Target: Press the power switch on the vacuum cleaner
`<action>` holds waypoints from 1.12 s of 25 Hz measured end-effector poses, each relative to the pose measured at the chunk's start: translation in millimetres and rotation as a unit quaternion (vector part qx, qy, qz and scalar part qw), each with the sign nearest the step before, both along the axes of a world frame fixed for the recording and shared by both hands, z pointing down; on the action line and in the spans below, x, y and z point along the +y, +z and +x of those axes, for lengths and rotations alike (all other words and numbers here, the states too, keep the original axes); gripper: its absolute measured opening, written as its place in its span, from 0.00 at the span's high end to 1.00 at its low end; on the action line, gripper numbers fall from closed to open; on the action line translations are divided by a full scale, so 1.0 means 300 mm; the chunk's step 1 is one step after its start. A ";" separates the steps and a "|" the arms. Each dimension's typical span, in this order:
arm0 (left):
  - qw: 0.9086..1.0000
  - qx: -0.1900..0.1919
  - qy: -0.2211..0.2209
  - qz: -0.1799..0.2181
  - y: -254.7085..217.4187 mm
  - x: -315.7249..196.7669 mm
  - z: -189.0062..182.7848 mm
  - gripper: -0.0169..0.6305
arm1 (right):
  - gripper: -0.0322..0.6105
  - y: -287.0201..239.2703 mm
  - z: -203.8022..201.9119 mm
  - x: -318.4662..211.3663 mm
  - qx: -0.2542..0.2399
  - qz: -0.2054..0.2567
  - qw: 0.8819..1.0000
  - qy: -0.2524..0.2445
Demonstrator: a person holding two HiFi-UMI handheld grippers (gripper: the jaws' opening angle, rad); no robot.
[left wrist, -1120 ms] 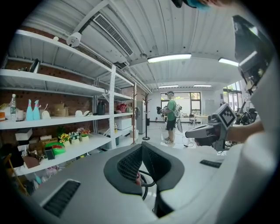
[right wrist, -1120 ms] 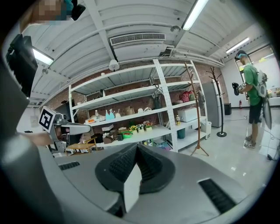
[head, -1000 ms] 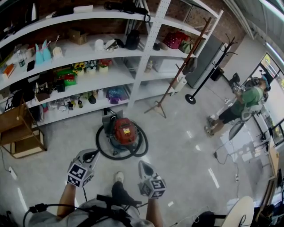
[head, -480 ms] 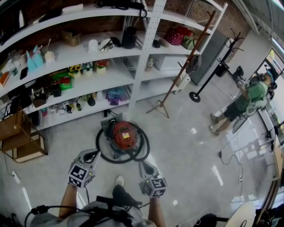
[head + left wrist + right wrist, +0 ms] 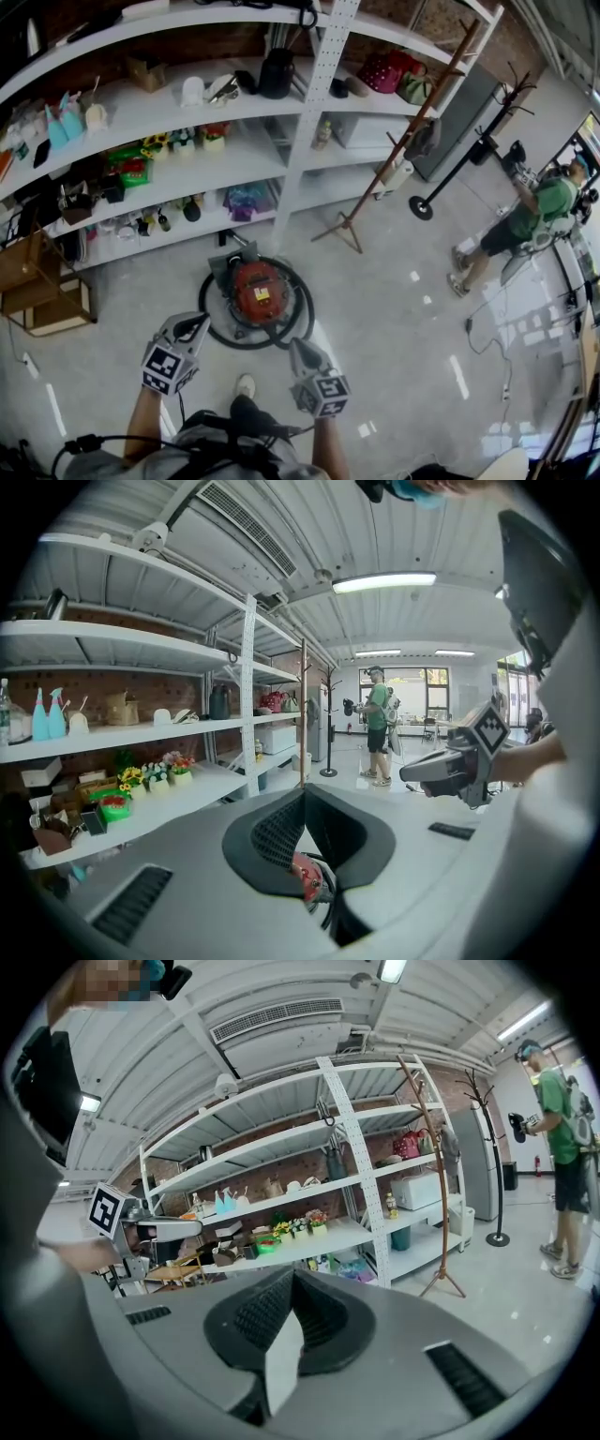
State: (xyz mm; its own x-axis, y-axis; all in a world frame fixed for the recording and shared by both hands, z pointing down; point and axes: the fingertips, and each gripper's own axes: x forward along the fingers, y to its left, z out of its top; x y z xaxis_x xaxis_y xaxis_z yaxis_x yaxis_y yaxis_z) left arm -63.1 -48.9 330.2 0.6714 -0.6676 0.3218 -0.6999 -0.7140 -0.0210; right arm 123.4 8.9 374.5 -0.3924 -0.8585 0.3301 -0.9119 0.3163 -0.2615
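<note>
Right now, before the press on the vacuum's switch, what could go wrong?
The black hose rings the vacuum cleaner; a step closer could snag it.
The switch is too small to make out, and the left gripper and right gripper hang short of it, so a press may miss.

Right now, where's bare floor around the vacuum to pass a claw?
Bare floor right of the vacuum cleaner out to the coat stand, and left of it up to the wooden stand. Crowded behind: shelves sit close, and the hose rings it.
</note>
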 end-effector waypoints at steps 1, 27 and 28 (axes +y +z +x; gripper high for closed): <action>1.000 0.000 -0.002 0.000 0.002 -0.013 0.005 0.96 | 0.93 0.008 0.008 -0.014 0.002 -0.002 1.000 -0.004; 0.998 -0.049 0.013 -0.032 0.210 -0.236 0.081 0.96 | 0.93 0.197 0.044 -0.288 -0.011 -0.036 0.999 -0.016; 0.998 -0.049 0.013 -0.034 0.223 -0.245 0.077 0.96 | 0.93 0.209 0.041 -0.295 -0.010 -0.038 0.999 -0.015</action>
State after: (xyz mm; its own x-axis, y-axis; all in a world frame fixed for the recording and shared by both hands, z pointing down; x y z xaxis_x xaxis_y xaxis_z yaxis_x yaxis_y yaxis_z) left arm -40.0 -122.3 397.0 0.6517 -0.6242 0.4309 -0.6778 -0.7342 -0.0385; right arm 135.8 -79.5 437.2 -0.4253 -0.8189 0.3854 -0.8964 0.3223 -0.3044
